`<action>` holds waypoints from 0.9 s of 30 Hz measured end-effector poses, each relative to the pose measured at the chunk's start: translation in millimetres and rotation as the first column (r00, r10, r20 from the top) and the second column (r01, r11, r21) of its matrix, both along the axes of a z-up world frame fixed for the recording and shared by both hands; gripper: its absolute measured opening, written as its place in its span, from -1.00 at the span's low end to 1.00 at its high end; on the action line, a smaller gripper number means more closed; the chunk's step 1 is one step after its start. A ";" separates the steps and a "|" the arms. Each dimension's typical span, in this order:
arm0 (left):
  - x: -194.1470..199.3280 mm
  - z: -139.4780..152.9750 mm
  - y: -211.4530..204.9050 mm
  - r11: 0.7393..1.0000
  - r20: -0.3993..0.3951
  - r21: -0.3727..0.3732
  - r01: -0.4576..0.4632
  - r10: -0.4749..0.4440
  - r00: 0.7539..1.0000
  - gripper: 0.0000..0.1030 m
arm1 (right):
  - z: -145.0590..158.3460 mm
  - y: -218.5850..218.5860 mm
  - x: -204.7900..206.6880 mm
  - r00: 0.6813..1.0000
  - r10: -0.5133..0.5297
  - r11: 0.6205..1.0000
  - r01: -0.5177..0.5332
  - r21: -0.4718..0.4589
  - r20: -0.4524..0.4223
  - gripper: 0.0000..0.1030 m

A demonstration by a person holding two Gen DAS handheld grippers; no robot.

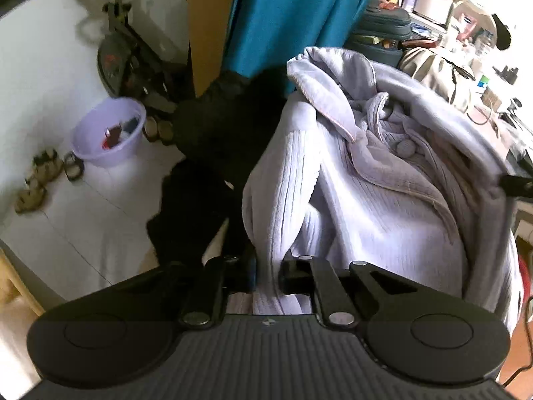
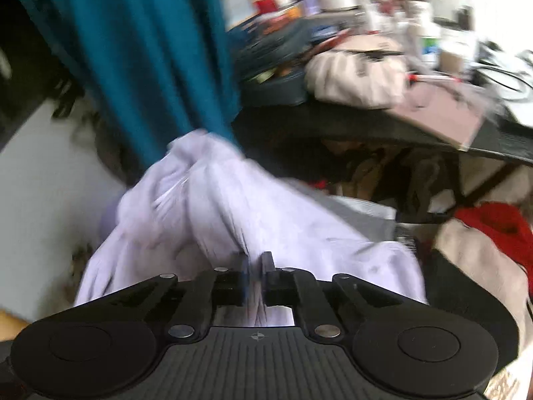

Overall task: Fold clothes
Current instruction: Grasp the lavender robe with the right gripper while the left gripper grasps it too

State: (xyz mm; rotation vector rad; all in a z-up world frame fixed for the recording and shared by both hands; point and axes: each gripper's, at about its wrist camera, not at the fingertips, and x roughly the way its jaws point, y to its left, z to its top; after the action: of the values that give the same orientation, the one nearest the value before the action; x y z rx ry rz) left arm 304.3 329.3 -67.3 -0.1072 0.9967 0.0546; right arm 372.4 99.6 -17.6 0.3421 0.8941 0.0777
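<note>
A pale lilac ribbed garment with buttons (image 1: 366,183) hangs bunched in the air and fills the right half of the left wrist view. My left gripper (image 1: 268,275) is shut on a fold of it near its lower edge. The same lilac garment (image 2: 216,206) shows blurred in the right wrist view, draped over the fingers. My right gripper (image 2: 255,266) is shut on another fold of it. The garment's far end reaches up toward a teal curtain (image 2: 140,50).
A lilac plastic basin (image 1: 108,131) and shoes (image 1: 36,180) sit on the white tiled floor at left. A dark garment (image 1: 200,153) lies below the teal curtain (image 1: 293,10). A cluttered table (image 2: 383,123) stands at right, with a red cloth (image 2: 496,226) below it.
</note>
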 end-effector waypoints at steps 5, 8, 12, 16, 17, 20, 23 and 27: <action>-8.8 7.3 5.5 0.998 -0.008 0.034 0.051 -0.051 0.999 -0.68 | 5.1 -53.9 -19.7 0.978 -0.207 0.978 0.207 0.002 0.036 -0.90; -1.1 -1.9 1.3 0.994 -0.011 0.082 0.069 -0.069 0.998 -0.09 | -4.8 -64.6 -19.8 0.969 -0.245 0.969 0.245 -0.012 0.023 -0.87; 18.0 -17.9 -4.1 0.990 0.009 0.124 0.070 -0.072 0.997 0.42 | -22.2 -59.0 -8.5 0.974 -0.226 0.974 0.225 -0.025 -0.027 -0.22; 38.2 -34.4 4.2 0.996 0.000 0.083 0.044 -0.044 0.999 0.42 | -33.2 -40.3 9.5 0.981 -0.189 0.981 0.187 -0.047 -0.035 -0.05; 42.6 -38.1 7.4 0.997 -0.003 0.063 0.036 -0.036 0.999 0.42 | -34.7 -36.4 15.1 0.982 -0.185 0.982 0.183 -0.052 -0.043 -0.04; 47.2 -43.7 15.8 0.999 0.011 0.028 0.020 -0.020 1.000 0.55 | -39.2 -24.6 30.7 0.984 -0.170 0.984 0.166 -0.071 -0.059 -0.03; 47.9 -52.6 25.9 1.000 0.018 -0.018 0.007 -0.007 1.000 0.73 | -48.1 -17.0 42.6 0.984 -0.158 0.985 0.151 -0.086 -0.082 -0.02; 43.8 -61.2 40.3 0.979 0.029 -0.202 -0.004 0.010 1.000 -0.43 | -61.6 -11.5 54.9 0.981 -0.153 0.986 0.144 -0.087 -0.115 -0.24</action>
State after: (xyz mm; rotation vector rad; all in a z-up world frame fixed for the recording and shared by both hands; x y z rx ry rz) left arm 348.1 369.6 -128.5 -0.2969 0.9706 -0.0426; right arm 427.3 88.1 -79.2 0.3424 0.9867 -0.1170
